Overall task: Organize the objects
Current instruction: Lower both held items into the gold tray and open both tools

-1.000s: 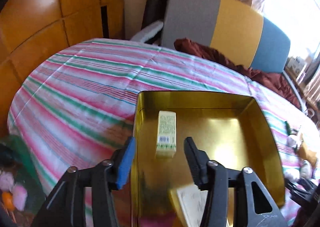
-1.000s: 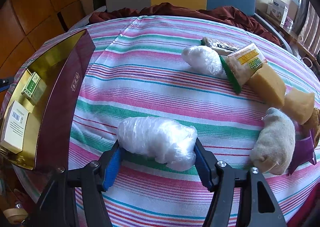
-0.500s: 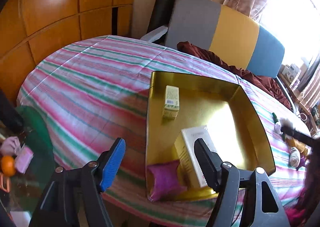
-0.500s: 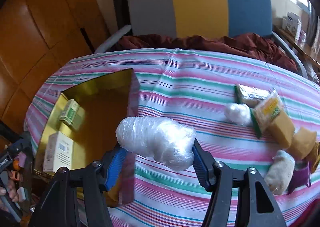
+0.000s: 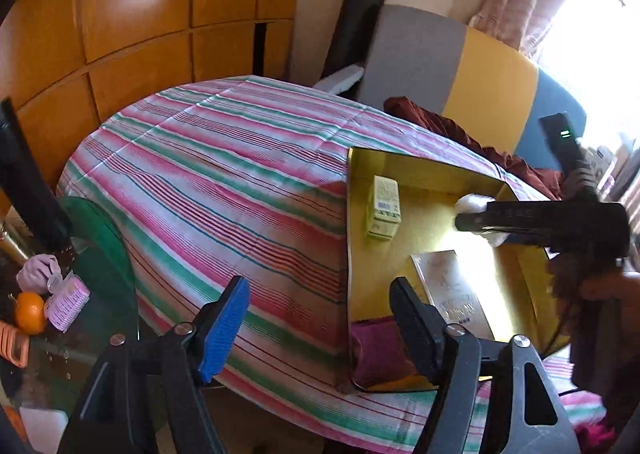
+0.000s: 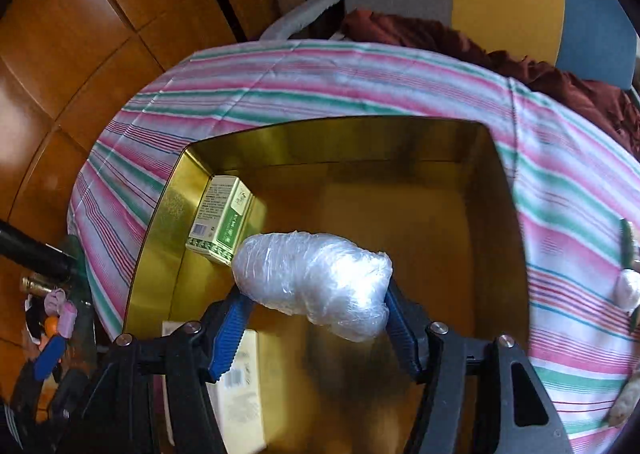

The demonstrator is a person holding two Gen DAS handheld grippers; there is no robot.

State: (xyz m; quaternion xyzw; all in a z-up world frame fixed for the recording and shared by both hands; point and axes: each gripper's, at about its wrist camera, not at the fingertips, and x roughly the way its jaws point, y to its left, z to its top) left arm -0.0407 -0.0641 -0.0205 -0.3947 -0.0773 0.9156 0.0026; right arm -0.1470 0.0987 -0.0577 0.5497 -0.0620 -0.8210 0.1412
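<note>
Over the gold tin, at about 6 o'clock in the right wrist view, the right gripper had a plastic-wrapped bundle between its jaws, the blue pads against both ends. Jaws were opening slightly, but the pads looked in contact, so I'd call it clamped. Bundle hung above the tin floor, not resting on it.

Left gripper sat at 6 o'clock in its own view, jaws apart and widening, nothing between them. It hovered over the striped cloth by the tin's near left corner.

In the tin: a green box at 9 o'clock by the left wall, a white box at 7 o'clock, and a purple pouch in the near corner, seen from the left wrist. More items lay on the counter at 3 o'clock, outside the tin.

Handling, my read: the bundle looked light and soft, the wrap slick and crinkly. It probably deforms under squeeze, so hold it across the thick middle, not by loose film. An end grip like this one could let it slip or rotate. A low release onto the open floor at centre-right looked safest, clear of the green box.
</note>
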